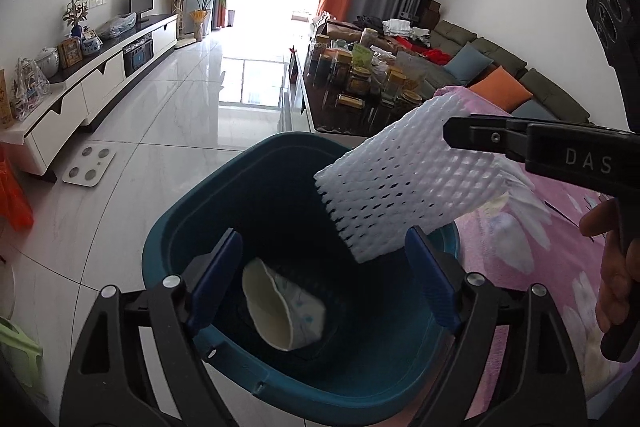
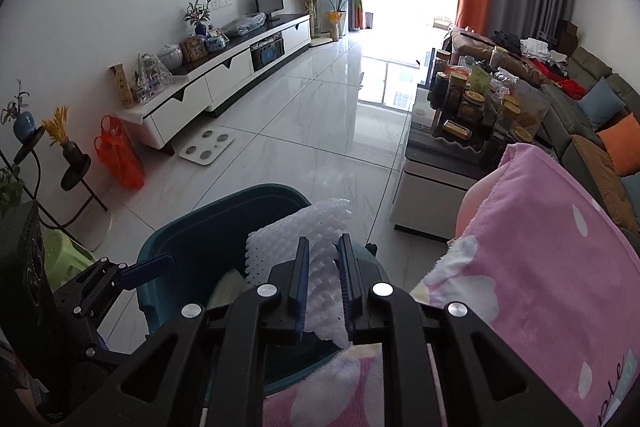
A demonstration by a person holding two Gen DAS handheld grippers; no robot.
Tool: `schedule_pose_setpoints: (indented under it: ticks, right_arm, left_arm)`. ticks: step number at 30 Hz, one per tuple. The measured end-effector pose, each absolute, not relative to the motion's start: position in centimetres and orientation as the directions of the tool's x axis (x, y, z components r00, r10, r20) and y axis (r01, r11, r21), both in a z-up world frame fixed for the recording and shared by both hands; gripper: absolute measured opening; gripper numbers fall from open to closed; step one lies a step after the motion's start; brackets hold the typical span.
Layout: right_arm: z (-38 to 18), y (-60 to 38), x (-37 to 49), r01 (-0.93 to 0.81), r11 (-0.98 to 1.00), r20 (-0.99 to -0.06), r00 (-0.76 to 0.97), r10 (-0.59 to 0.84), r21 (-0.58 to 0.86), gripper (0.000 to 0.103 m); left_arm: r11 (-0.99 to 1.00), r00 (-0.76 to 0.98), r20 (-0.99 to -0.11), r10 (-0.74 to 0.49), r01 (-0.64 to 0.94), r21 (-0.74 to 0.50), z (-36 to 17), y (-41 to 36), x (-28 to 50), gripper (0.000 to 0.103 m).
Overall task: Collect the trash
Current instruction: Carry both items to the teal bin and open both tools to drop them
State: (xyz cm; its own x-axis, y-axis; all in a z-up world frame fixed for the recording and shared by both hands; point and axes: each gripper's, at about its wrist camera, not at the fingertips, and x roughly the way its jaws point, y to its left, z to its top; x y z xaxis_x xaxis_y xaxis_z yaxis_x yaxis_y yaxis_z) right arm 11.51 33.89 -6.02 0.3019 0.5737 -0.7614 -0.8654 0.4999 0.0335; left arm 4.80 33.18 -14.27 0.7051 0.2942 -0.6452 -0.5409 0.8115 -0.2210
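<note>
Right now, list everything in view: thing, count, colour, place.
bin: one, teal, on the floor beside the pink blanket
paper cup: one, cream, lying inside the bin
foam net: one, white, above the bin, in the right gripper
blanket: one, pink, right of the bin
scale: one, white, on the floor
bag: one, orange, by the TV cabinet
jars: many, brown, on the coffee table
left gripper: fingers apart, over the bin
right gripper: fingers on the foam net
</note>
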Motion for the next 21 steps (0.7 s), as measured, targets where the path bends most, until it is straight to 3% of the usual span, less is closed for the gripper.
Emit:
schedule_pose_setpoints:
  ticks: [11,18,21]
  right_arm:
    - [-6.1,34.8,11.5,-0.875,0.478,-0.759,0.26,0.597,0.075,0.04]
    - [-5.1,33.6,11.2,-0.873,0.48,-0.733,0.27,0.624,0.088,0.048]
    - [-4.3,32.4,11.1,-0.867,0.493,-0.71,0.299,0.637,0.077,0.059]
  left_arm:
    - [0.778,0.697,-0.604,0.385,-0.598,-0.193,-12.6,33.2,2.8,0.095]
    - [0.749,0.686,-0.579,0.441,-0.637,-0.185,-10.6,33.5,0.6,0.097]
    - [0.744,0.695,-0.553,0.459,-0.641,-0.188,-9.2,33.1,-0.3,0.097]
